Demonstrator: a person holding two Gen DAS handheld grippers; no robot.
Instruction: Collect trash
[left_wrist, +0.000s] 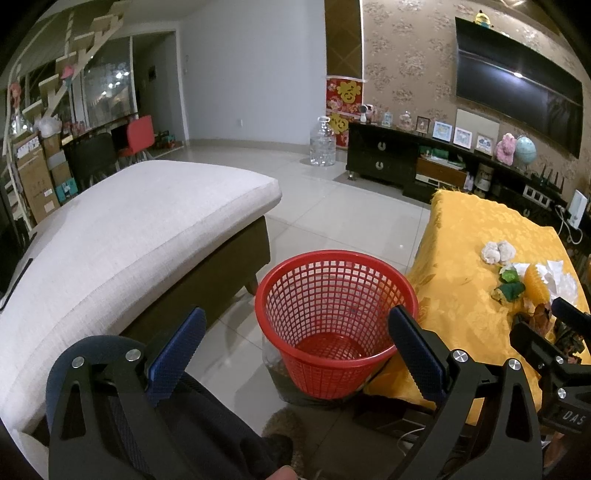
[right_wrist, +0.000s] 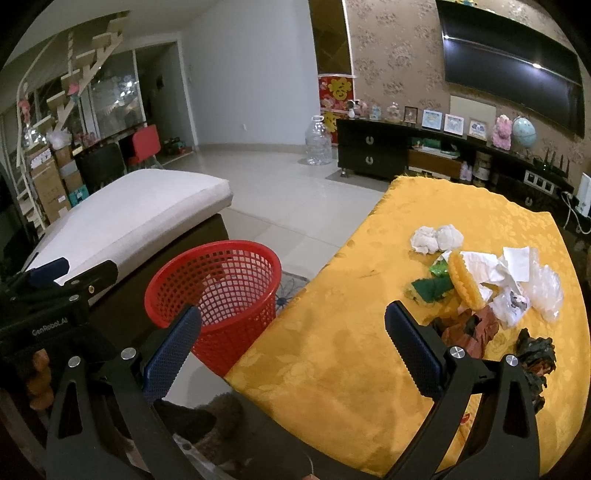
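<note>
**Entry: trash heap on table, basket on floor — nothing yet in hand**

- Left gripper (left_wrist: 295, 350): we hold it above the red plastic mesh wastebasket (left_wrist: 334, 325), blue pads spread wide, nothing between them.
- Right gripper (right_wrist: 291, 350): we hold it over the near part of the table draped in yellow patterned cloth (right_wrist: 332, 354), pads likewise wide and empty.
- Trash: two crumpled white paper balls (right_wrist: 436, 238); a yellow ridged foam piece (right_wrist: 466, 280); green wrapper (right_wrist: 434, 288); white tissues and clear plastic film (right_wrist: 543, 291); dark crumpled scrap (right_wrist: 535, 354). All lie heaped on the cloth, well apart from the basket.
- Basket: stands on the tile floor just beside the table edge; appears empty.

Risks, as we judge them:
- Pinching the loose cloth along with a piece would drag the heap.
- Light film and tissue may slip from the pads and fall to the floor short of the rim.
- Bumping the light basket could tip it.
</note>
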